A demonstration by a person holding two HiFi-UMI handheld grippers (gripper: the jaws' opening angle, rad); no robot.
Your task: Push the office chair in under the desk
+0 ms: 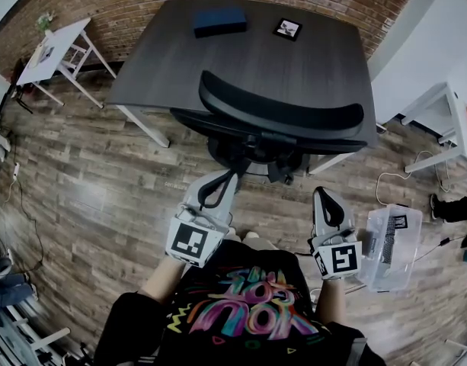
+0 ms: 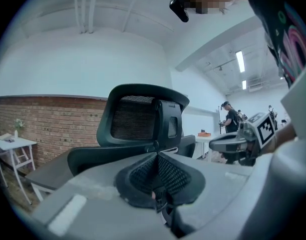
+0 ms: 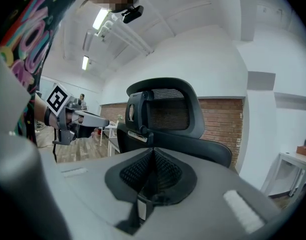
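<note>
The black office chair (image 1: 279,117) stands at the near edge of the dark grey desk (image 1: 218,59), its backrest overlapping that edge. My left gripper (image 1: 227,178) is just short of the chair's lower back, shut and holding nothing. My right gripper (image 1: 321,195) hangs to the right, also shut and empty, apart from the chair. In the left gripper view the closed jaws (image 2: 156,156) point at the mesh headrest (image 2: 143,119). The right gripper view shows its own closed jaws (image 3: 153,153) below the chair's headrest (image 3: 167,109).
A blue box (image 1: 219,21) and a marker card (image 1: 287,29) lie on the desk's far side. A white side table (image 1: 54,52) stands at the left and a white table (image 1: 454,120) at the right. A clear plastic bin (image 1: 389,246) sits on the wooden floor by my right gripper.
</note>
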